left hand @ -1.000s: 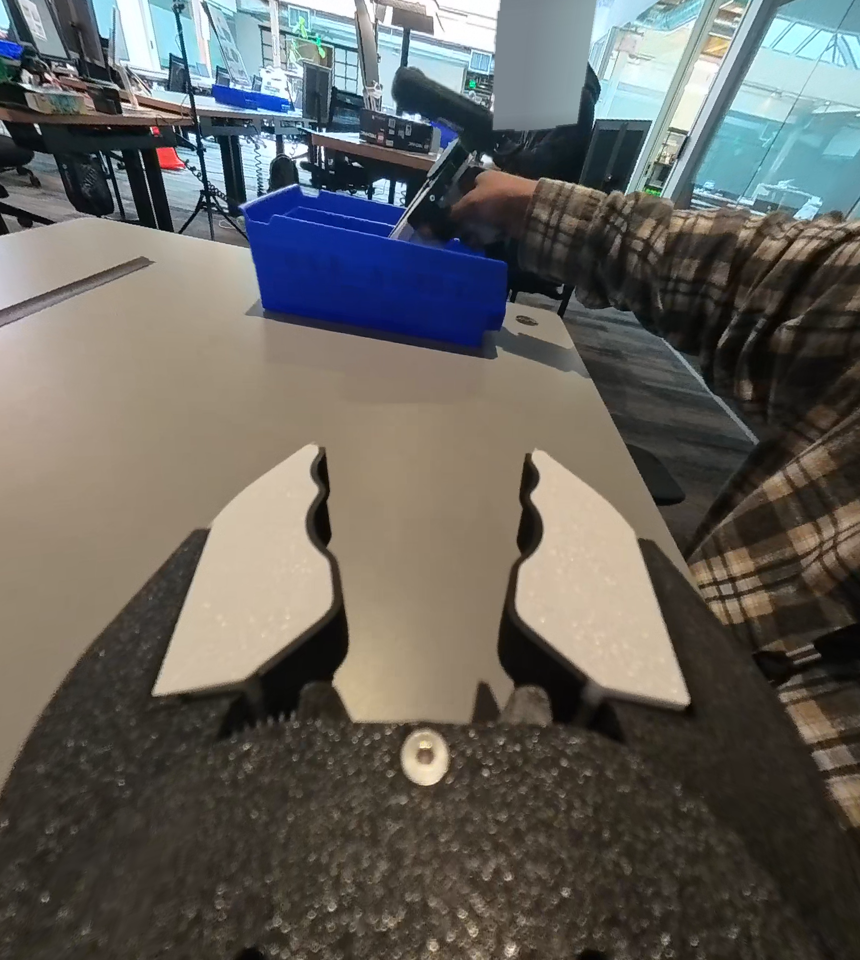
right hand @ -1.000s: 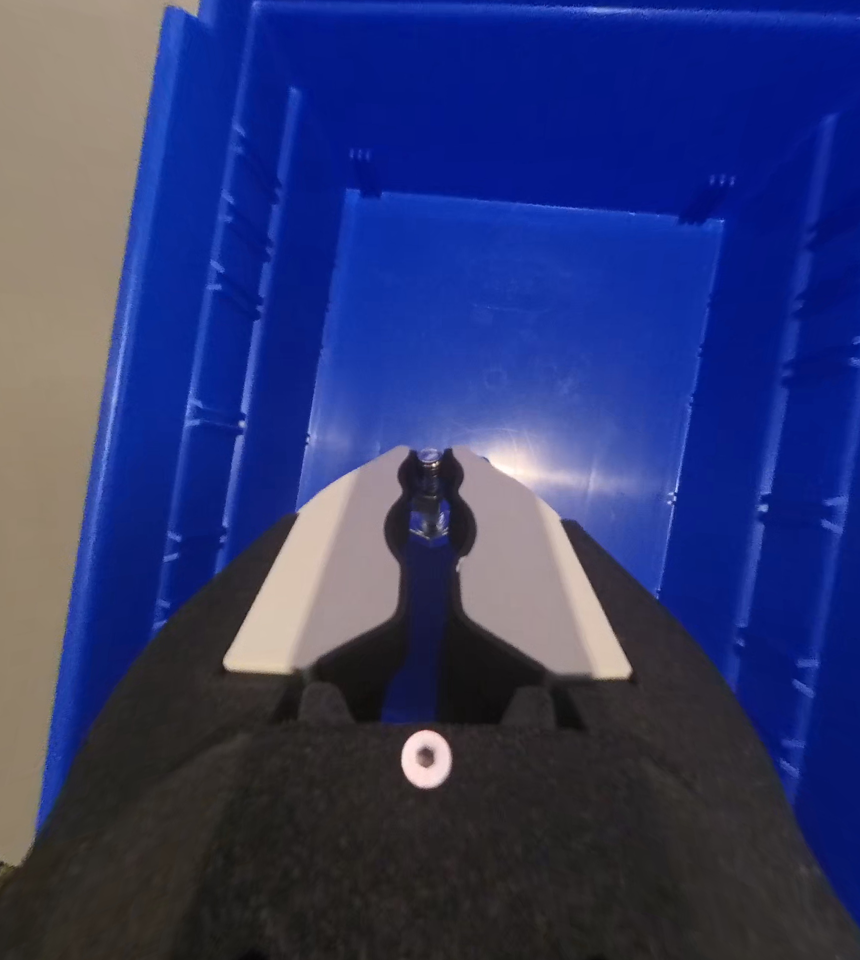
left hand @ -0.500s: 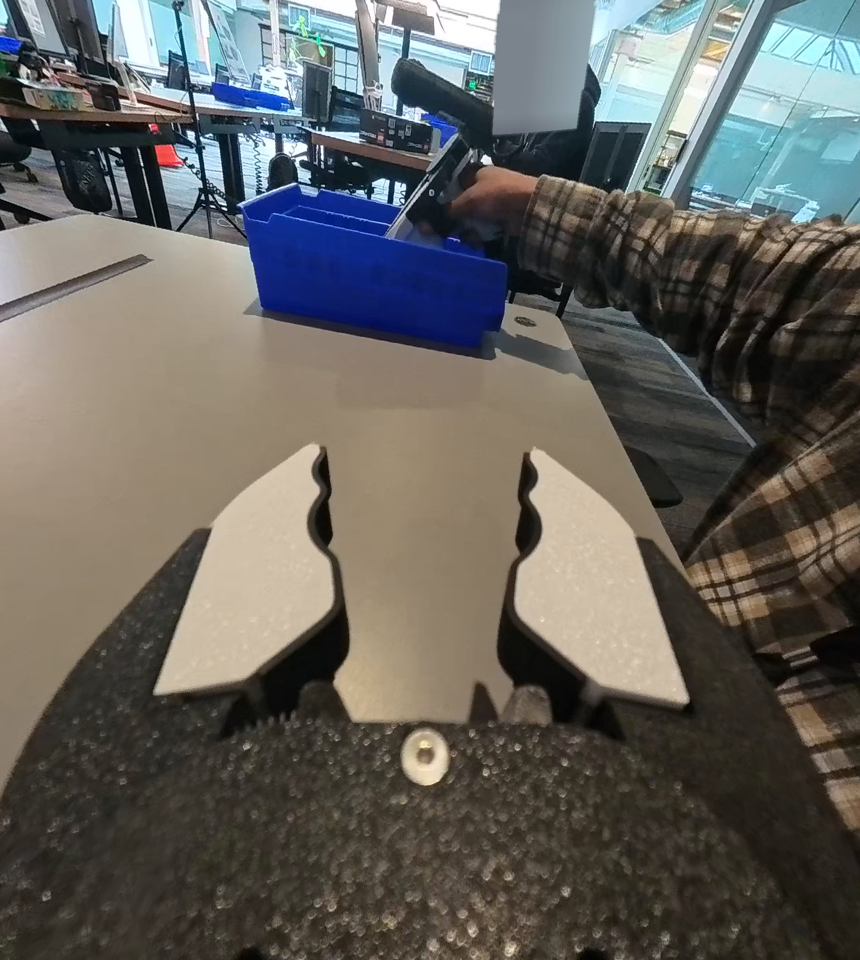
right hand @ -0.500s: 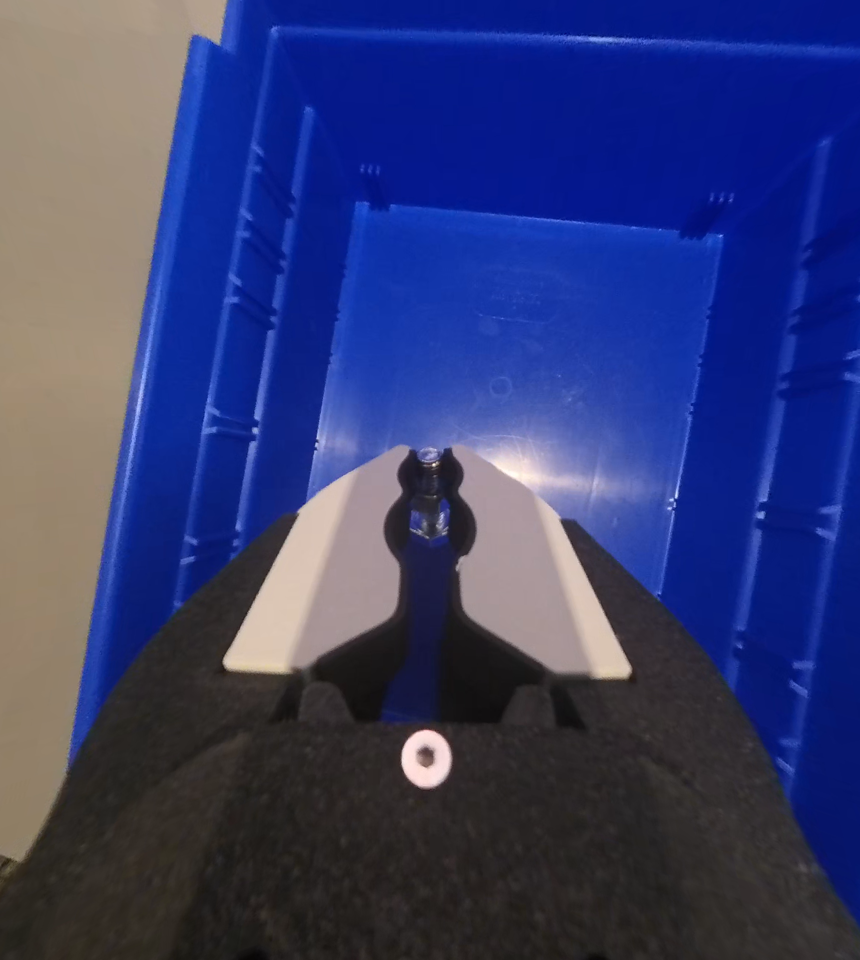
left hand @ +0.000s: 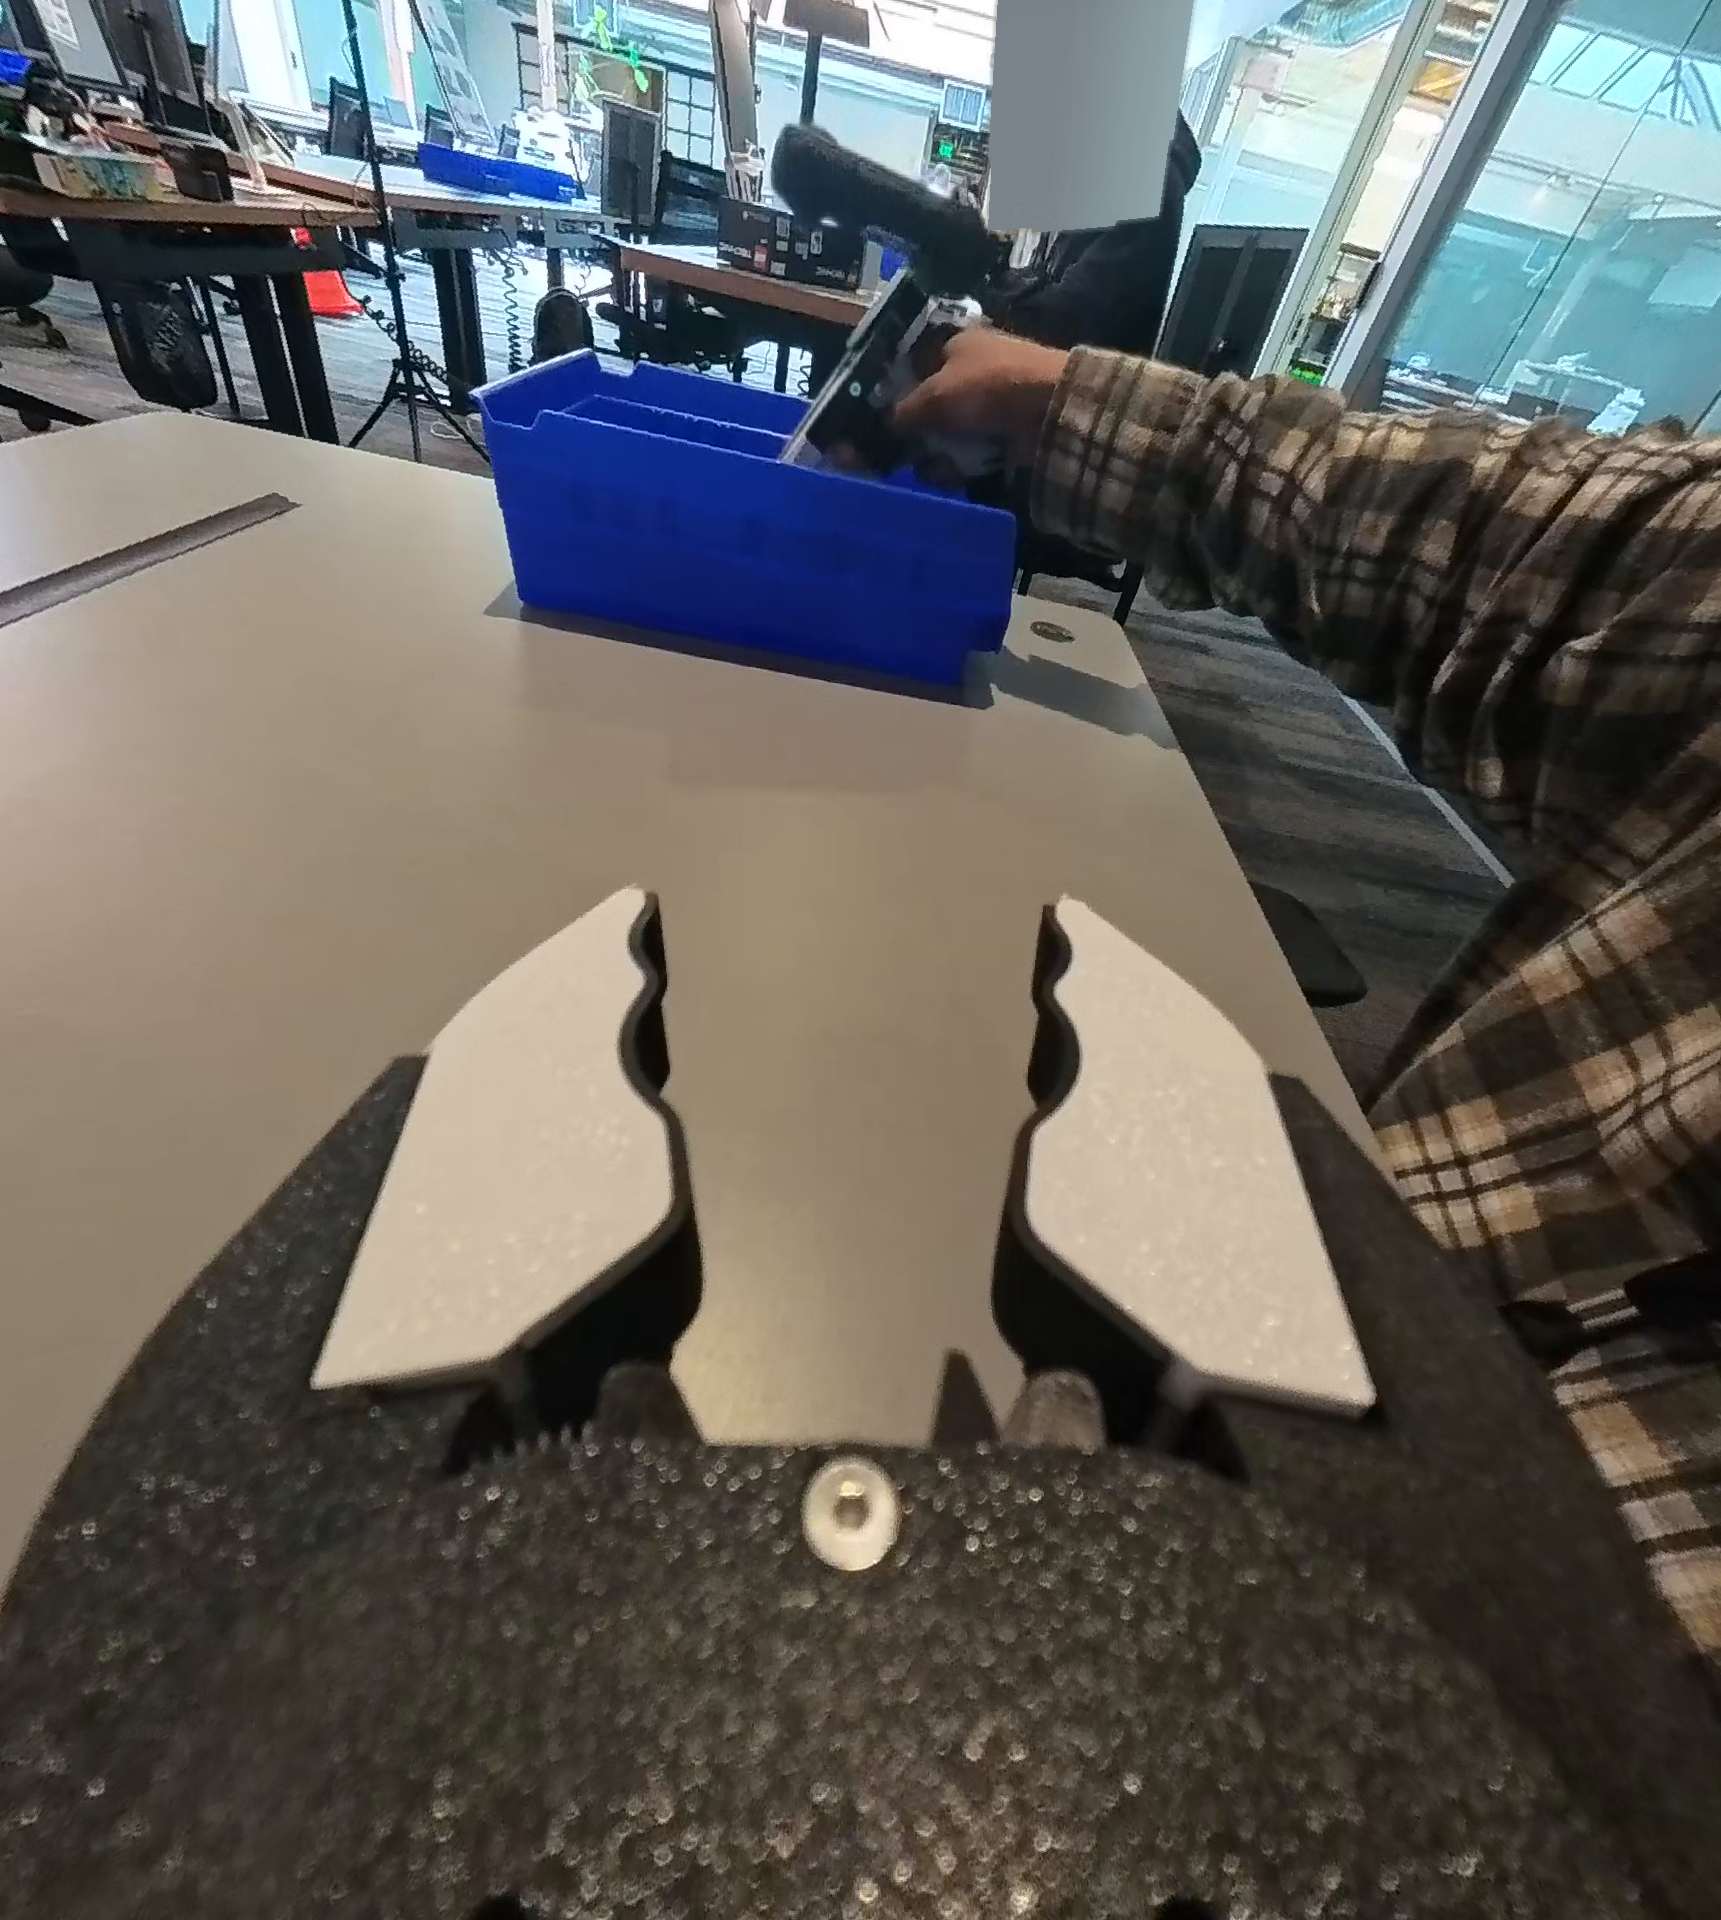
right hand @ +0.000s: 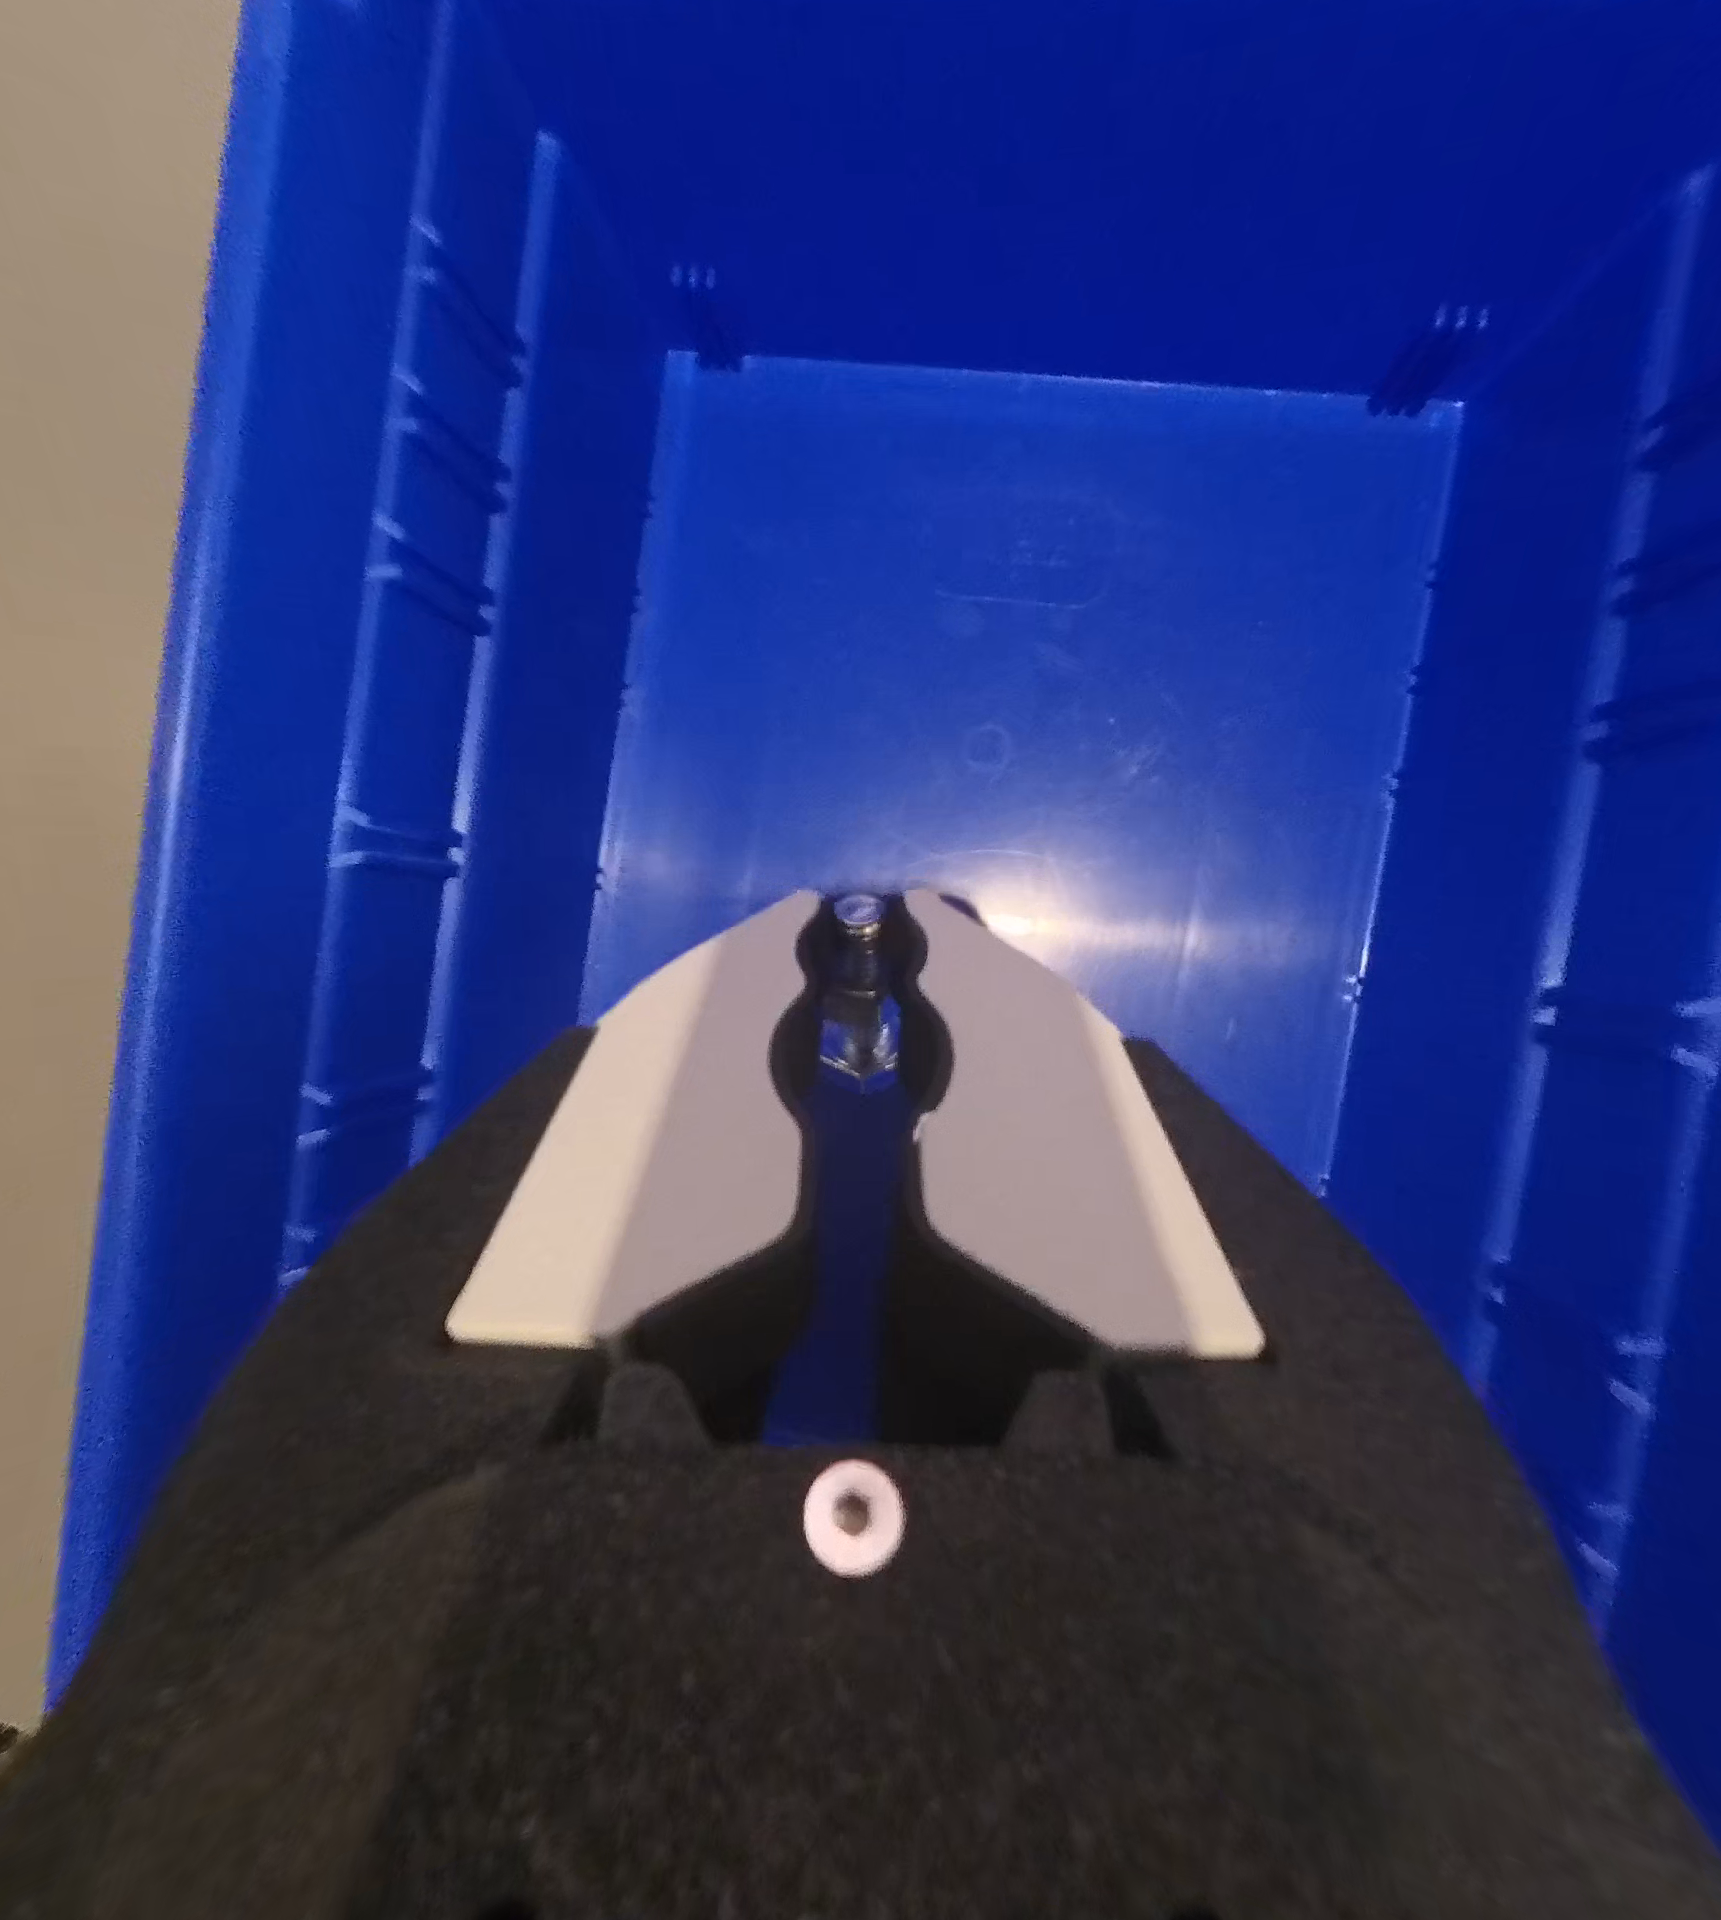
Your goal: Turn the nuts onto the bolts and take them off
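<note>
The right hand-held gripper (right hand: pixel 861 914) is inside the blue bin (right hand: pixel 1043 644), its fingers pinching a small bolt (right hand: pixel 858 940) that lies along the slot between them. A hex nut (right hand: pixel 858 1034) sits on the shank just behind the tip notch; the picture is soft here, so whether the nut is threaded on or only resting against the bolt is hard to say. The bin's floor shows bare beyond the fingertips, and no other hardware is visible in it.

The left hand-held gripper (left hand: pixel 848 914) hovers low over the near part of the grey bench (left hand: pixel 212 831), its fingers spread wide with nothing between them. From this view the bin stands at the far right of the bench, with the person's plaid sleeve (left hand: pixel 1355 540) reaching to it and the right tool angled down into it.

The step in hand looks like the pick-up: the fastener is gripped but not yet clear of the bin. The next move likely calls for lifting it straight out without brushing the bin walls, bringing it toward the waiting left tool, and lining up the axis so the other fingers can catch the nut squarely and turn it.
</note>
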`<state>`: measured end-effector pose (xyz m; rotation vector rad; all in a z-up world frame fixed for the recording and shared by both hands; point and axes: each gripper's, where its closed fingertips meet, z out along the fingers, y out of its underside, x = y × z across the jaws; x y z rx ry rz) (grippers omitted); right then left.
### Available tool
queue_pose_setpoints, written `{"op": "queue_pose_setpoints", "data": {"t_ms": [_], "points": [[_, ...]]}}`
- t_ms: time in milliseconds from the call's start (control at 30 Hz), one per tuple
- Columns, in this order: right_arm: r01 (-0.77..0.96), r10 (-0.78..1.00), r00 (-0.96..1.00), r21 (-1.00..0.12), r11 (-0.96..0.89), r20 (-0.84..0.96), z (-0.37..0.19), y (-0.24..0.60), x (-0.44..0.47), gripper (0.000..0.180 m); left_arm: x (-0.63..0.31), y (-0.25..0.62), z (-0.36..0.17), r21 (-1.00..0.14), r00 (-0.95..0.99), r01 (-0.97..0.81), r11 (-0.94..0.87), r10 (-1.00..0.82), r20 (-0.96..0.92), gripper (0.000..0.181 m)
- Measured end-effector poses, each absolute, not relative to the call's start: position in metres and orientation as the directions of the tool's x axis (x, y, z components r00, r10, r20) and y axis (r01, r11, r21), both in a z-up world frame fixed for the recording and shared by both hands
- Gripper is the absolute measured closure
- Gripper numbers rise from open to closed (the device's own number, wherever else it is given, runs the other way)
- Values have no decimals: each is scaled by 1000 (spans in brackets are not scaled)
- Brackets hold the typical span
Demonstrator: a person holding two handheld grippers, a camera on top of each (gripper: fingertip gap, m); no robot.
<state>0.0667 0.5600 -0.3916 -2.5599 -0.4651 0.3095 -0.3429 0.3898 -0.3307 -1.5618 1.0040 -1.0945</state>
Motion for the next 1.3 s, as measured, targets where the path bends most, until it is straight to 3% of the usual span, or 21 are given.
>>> {"op": "queue_pose_setpoints", "data": {"t_ms": [133, 200, 300, 500, 600, 700, 967, 1300], "points": [[264, 367, 923, -501, -824, -117, -403, 558, 72, 168, -343, 390, -331, -970, 262, -102, -219, -947, 186, 113], [261, 367, 924, -521, -812, -108, -403, 561, 73, 142, -343, 390, -332, -970, 260, -102, -221, -947, 188, 113], [249, 358, 932, -610, -752, -61, -378, 570, 76, 129, -343, 390, -331, -970, 261, -101, -220, -947, 187, 113], [202, 377, 924, -928, -315, 73, -231, 576, 46, 102, -341, 390, -333, -969, 259, -105, -225, -947, 192, 113], [215, 426, 892, -972, -97, 154, -173, 553, 3, 90, -341, 390, -333, -969, 260, -106, -223, -947, 189, 113], [250, 491, 840, -968, 26, 230, -155, 524, -48, 91, -342, 390, -332, -970, 263, -106, -219, -947, 186, 113], [259, 657, 715, -963, 68, 239, -210, 484, -156, 94, -342, 389, -331, -971, 262, -104, -216, -948, 183, 113], [153, 703, 702, -988, 4, 112, -321, 503, -204, 94, -344, 391, -332, -971, 271, -107, -214, -946, 179, 113]]}}
